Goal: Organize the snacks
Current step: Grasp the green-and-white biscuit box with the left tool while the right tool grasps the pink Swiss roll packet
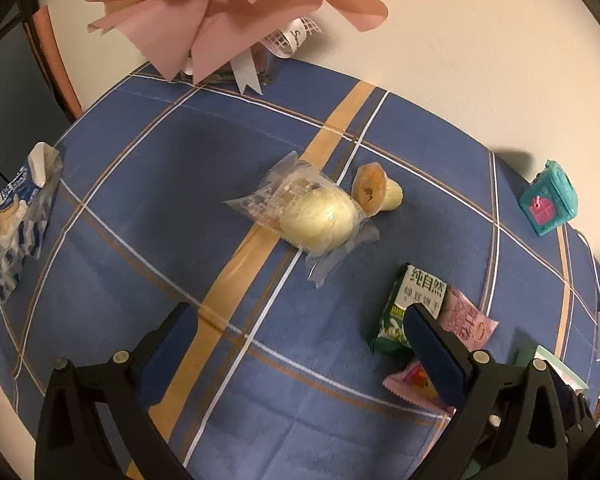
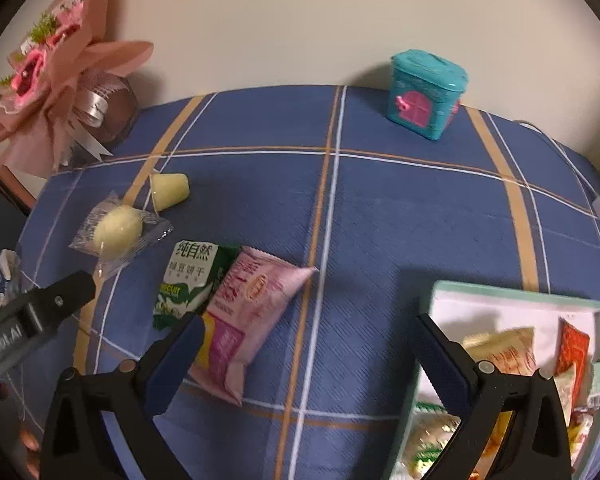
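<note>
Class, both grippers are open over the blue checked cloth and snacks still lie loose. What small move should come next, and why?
Probably ease the open right gripper left onto the pink snack packet. It lies loose on the cloth just ahead of that gripper's left finger, overlapping the green biscuit packet, and the mint-rimmed box already holding snacks sits close on the right.

Matt woven tablecloth (image 2: 380,216) — glossy clear plastic round the pastry (image 1: 320,216), crinkled pink paper on the bouquet (image 1: 220,12).
</note>
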{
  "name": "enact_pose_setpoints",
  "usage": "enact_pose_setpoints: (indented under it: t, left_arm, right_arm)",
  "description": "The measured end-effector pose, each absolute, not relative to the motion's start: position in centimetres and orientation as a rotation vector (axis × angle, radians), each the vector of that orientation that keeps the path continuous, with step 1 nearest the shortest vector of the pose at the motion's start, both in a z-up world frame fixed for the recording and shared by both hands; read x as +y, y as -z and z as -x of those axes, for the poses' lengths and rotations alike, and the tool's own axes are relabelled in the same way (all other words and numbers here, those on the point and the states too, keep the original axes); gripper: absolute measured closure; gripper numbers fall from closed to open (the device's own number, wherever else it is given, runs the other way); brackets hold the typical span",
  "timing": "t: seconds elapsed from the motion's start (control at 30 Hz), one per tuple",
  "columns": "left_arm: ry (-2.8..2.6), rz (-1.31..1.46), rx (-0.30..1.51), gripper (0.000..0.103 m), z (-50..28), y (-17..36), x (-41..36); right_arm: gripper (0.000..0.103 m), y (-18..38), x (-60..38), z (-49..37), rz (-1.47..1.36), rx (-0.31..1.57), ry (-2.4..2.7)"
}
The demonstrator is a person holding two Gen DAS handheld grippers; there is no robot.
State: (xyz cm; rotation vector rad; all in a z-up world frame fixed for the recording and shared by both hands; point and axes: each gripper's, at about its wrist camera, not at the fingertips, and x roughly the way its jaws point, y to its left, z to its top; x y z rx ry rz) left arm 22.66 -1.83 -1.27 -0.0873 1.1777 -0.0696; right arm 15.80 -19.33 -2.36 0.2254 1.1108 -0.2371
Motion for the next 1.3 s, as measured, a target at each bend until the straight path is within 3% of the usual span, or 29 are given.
enact_pose_setpoints:
  t: [0.57, 0.67, 0.83, 1.0, 1.13, 1.23, 1.3]
  left_arm:
    - [0.14, 0.09, 1.196, 0.001, -23.8, 3.5, -5.0]
    - [0.163, 0.079, 1.201, 0.002, -23.7, 3.8, -5.8]
    - [0.218, 0.068, 1.218, 0.008, -23.4, 4.5, -7.3]
    - [0.257, 0.05, 1.226, 0.024, -23.2, 5.1, -8.5]
    - [0.288, 0.06, 1.232, 0.041, -23.1, 5.3, -8.9]
    - [0.321, 0.06, 1.22, 0.059, -23.0, 5.0, -9.3]
    - [0.32, 0.035, 1.212, 0.06, -22.8, 4.8, -9.8]
  right_arm:
    - [0.001, 6.0, -18.2, -17.9, -0.124, 1.188, 0.251]
    - [0.013, 6.0, -19.1, -17.4, -0.138, 1.186, 0.256]
    - [0.043, 5.8, -19.6, -17.2, -0.161, 1.186, 0.237]
    - [0.058, 5.9, -20.0, -17.0, -0.173, 1.186, 0.22]
    - [0.061, 5.7, -19.9, -16.9, -0.172, 1.186, 0.218]
    - [0.061, 5.7, -20.0, -16.8, -0.173, 1.186, 0.22]
    - [0.061, 5.7, -20.0, -16.6, -0.175, 1.187, 0.223]
